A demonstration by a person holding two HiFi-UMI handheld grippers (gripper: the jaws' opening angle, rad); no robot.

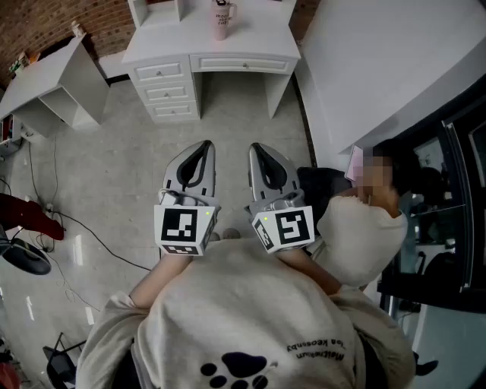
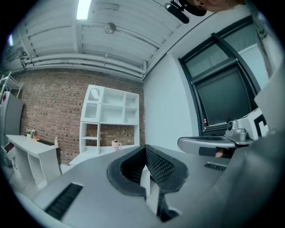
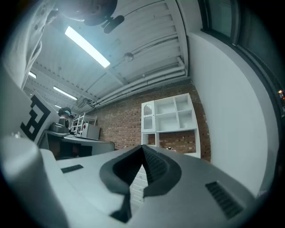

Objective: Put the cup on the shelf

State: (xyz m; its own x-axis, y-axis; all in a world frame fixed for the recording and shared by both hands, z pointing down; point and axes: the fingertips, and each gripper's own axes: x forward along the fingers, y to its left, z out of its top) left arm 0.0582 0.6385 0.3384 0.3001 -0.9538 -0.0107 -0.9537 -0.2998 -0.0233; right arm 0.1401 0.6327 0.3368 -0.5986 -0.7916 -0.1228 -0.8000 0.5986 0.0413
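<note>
The person is holding both tongs side by side in front of the chest, pointing roughly level across the grey floor toward the white counter, which is standing well apart from them. The left tongs are sitting fully closed, pad against pad, with nothing between them. The right tongs are likewise pressed together and gripping nothing. The pink cup is standing upright on the counter, far from either pair. It is resting at the foot of the white shelf, which is rising from the counter against the brick wall.
</note>
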